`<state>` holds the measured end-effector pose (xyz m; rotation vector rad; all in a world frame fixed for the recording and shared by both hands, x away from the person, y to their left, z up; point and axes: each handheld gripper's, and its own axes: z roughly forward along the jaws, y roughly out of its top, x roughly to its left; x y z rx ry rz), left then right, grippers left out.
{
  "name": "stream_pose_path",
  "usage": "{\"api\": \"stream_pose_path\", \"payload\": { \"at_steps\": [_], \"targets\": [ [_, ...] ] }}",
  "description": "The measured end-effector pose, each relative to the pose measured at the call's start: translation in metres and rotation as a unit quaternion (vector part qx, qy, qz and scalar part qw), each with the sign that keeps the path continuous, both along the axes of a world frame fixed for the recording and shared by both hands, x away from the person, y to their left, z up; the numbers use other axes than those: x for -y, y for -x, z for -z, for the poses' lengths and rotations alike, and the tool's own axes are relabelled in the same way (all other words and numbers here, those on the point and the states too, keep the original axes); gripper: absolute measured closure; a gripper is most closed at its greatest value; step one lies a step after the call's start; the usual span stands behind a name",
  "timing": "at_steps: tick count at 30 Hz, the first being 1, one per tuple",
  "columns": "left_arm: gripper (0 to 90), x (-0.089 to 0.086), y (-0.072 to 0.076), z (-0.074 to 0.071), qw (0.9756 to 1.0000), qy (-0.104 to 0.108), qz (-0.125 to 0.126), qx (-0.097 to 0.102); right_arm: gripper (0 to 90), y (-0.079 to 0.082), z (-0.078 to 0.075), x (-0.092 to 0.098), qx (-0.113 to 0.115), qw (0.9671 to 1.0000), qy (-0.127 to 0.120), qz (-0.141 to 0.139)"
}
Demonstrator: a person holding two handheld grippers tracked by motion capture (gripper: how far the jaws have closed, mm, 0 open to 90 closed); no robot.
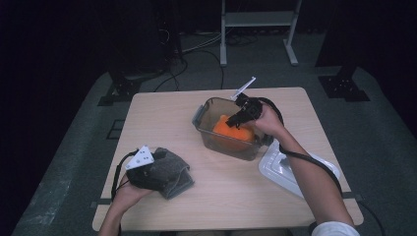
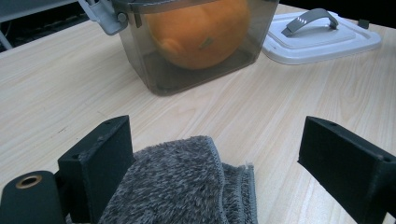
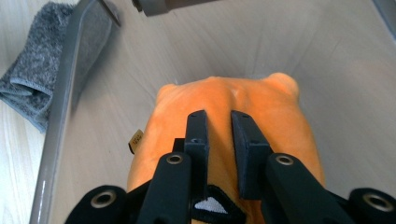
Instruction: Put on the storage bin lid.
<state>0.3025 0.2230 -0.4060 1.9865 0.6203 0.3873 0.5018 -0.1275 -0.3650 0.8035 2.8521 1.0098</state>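
An orange plush toy (image 1: 231, 129) (image 2: 201, 37) (image 3: 280, 112) lies inside a smoky clear plastic container (image 1: 204, 115) (image 2: 154, 70) (image 3: 60, 116) at the table's middle. My right gripper (image 1: 232, 120) (image 3: 219, 119) reaches down into the container. Its jaws stand close together, pinching a fold of the toy's fabric. A folded grey towel (image 1: 172, 172) (image 2: 187, 182) (image 3: 32, 88) lies at the front left. My left gripper (image 1: 157, 169) (image 2: 215, 140) rests over it with its jaws wide open. The towel lies between them, against one jaw and apart from the other.
The container's white lid (image 1: 278, 167) (image 2: 322, 37) with a grey handle lies flat on the table to the container's right. A grey latch (image 2: 109, 18) hangs at the container's left end. Bare tabletop (image 1: 221, 187) lies between towel and lid.
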Motion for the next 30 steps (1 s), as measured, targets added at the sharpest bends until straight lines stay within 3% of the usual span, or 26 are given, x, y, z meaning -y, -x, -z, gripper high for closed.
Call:
{"api": "stream_pose_path", "payload": {
  "at_steps": [14,30],
  "targets": [
    [9.1,0.0,0.0,-0.001,1.0,-0.001,0.0,0.001,63.9,0.003,-0.003,0.004,-0.006,1.0,0.001,0.002],
    [9.1,0.002,0.002,0.0,1.0,-0.006,0.003,0.0,57.5,0.016,-0.018,0.019,0.011,0.9989,-0.046,0.005]
  ]
}}
